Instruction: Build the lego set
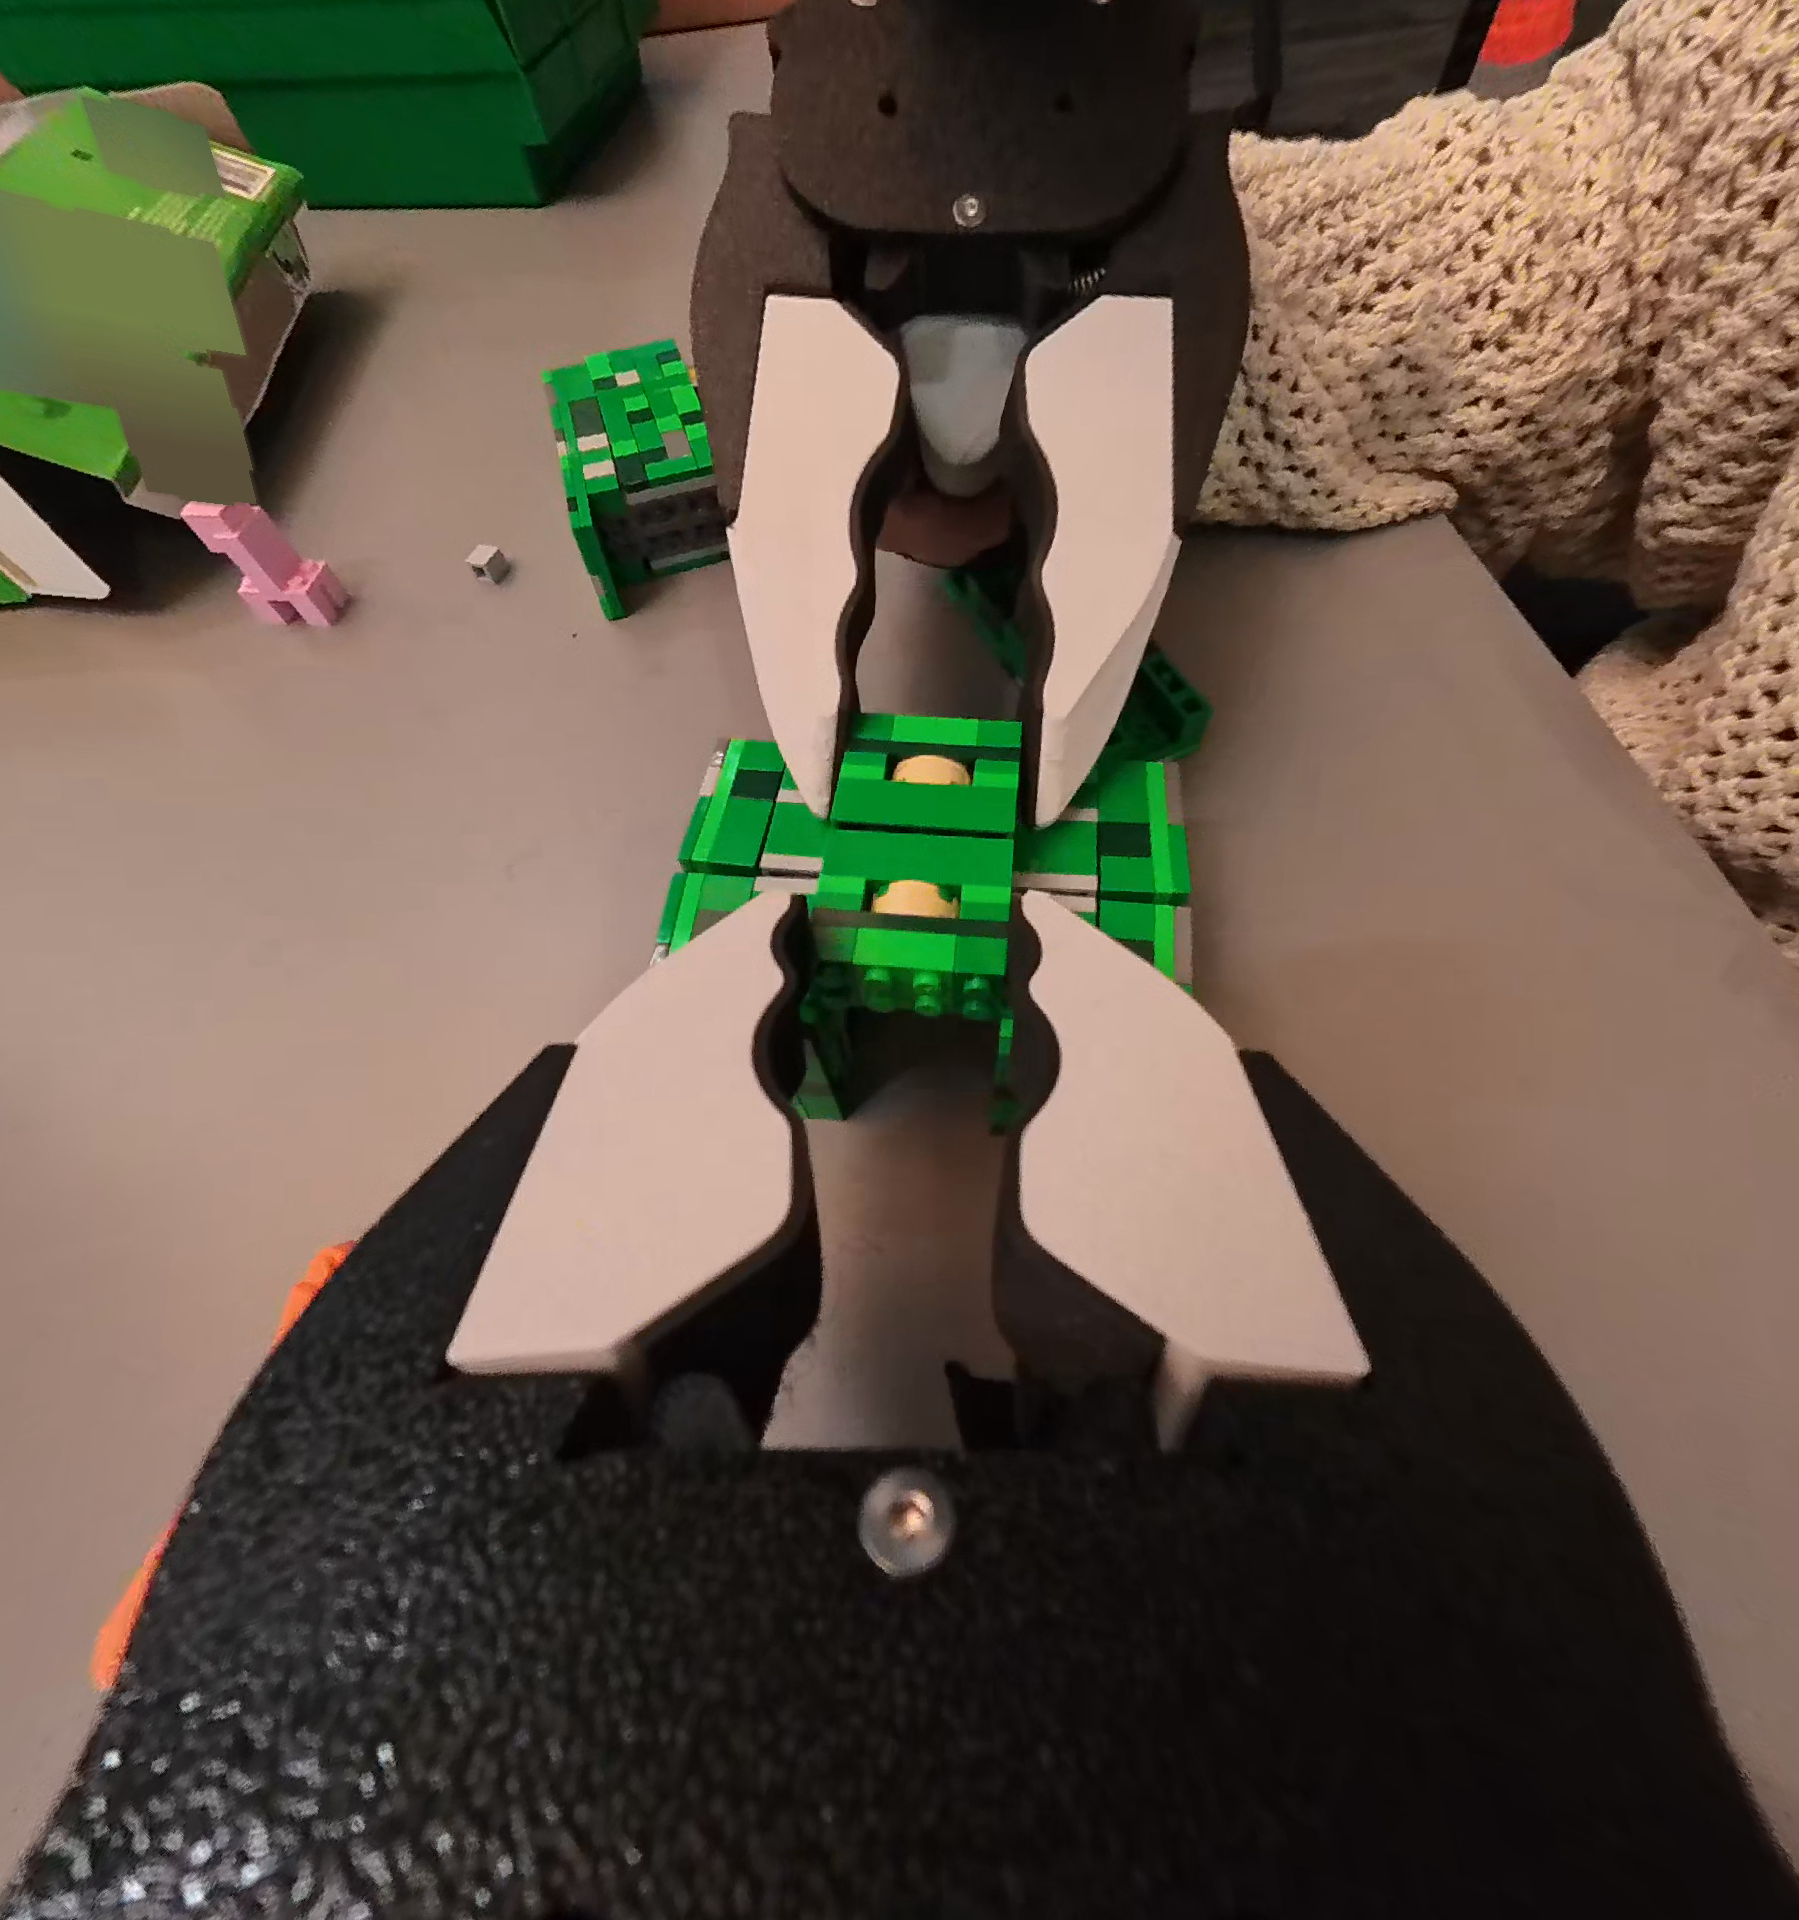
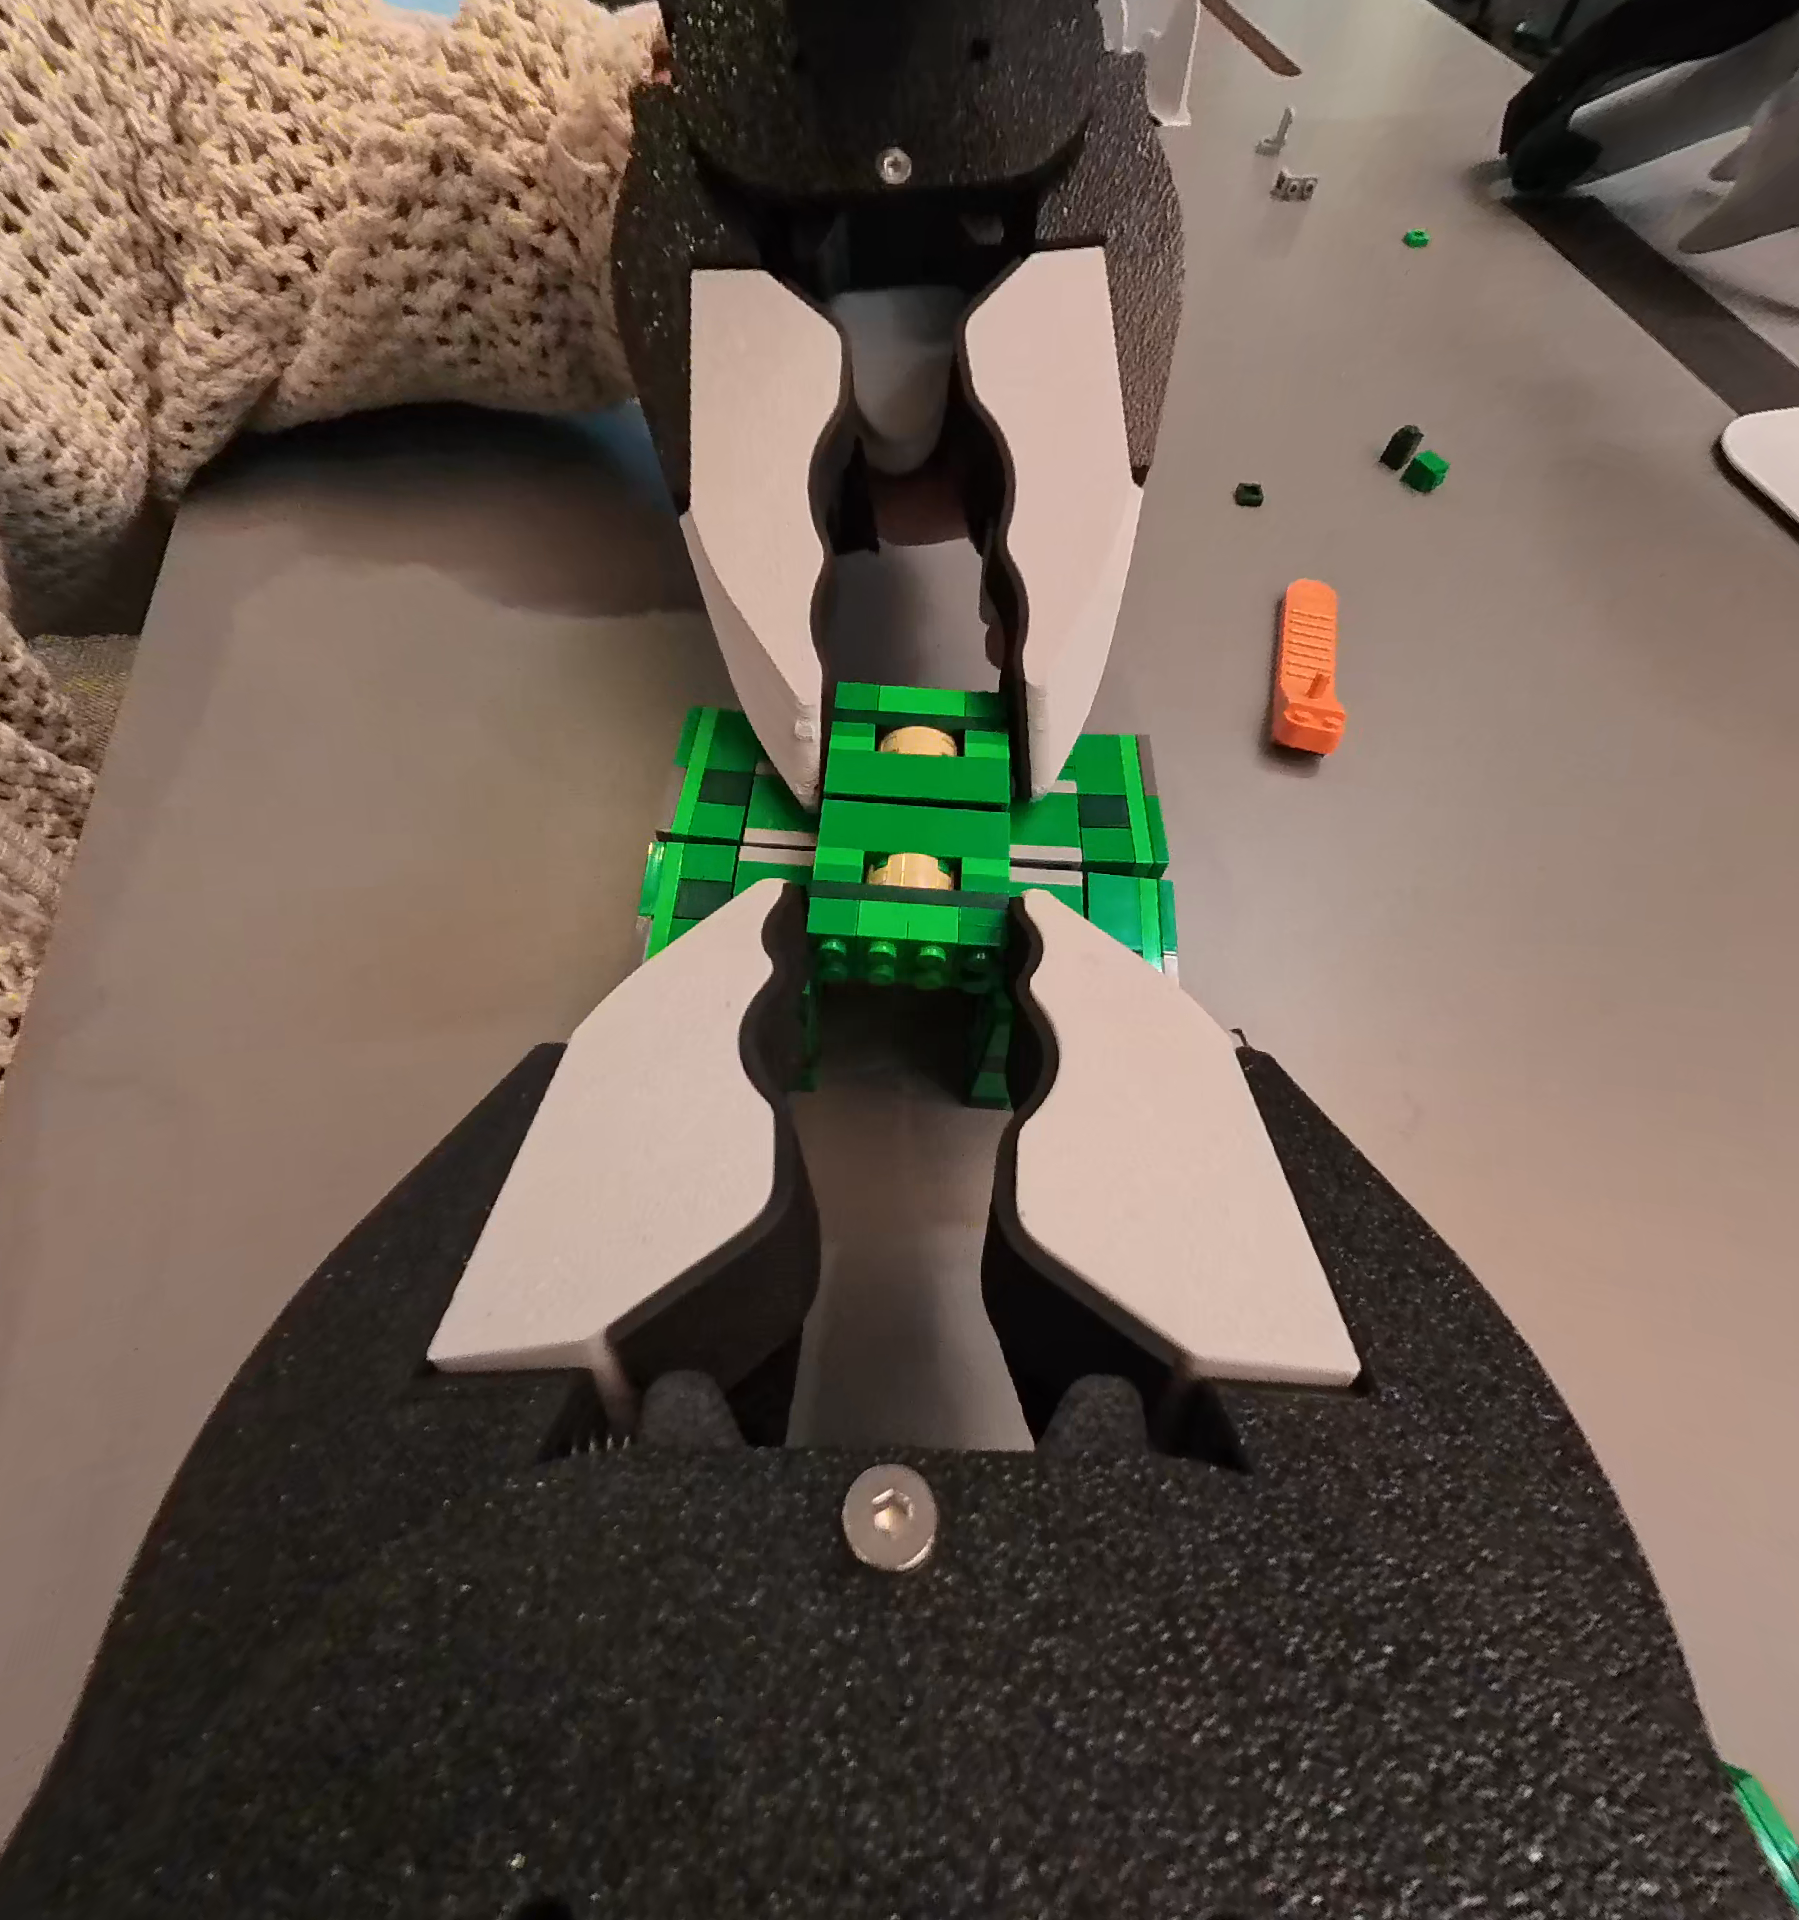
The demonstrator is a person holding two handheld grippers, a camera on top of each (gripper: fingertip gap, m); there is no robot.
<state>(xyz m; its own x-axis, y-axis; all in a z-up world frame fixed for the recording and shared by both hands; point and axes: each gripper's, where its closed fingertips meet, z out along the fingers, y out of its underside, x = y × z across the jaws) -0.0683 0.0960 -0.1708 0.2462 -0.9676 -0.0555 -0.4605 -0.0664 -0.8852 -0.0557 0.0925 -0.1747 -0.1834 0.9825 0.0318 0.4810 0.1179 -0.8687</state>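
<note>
Two tongs face each other: my left tongs point(image 1: 910, 914) and right tongs point(image 2: 905, 904) each clamp opposite ends of the green lego build point(image 1: 921, 831) mid-bench point(image 1: 355, 935). Bare room lies left; the bench edge and a knitted blanket point(image 1: 1549, 364) crowd the right.

The green box point(image 1: 282, 94) is cut off at the top edge (mosaic patches hide the carton point(image 1: 116, 343)).
</note>
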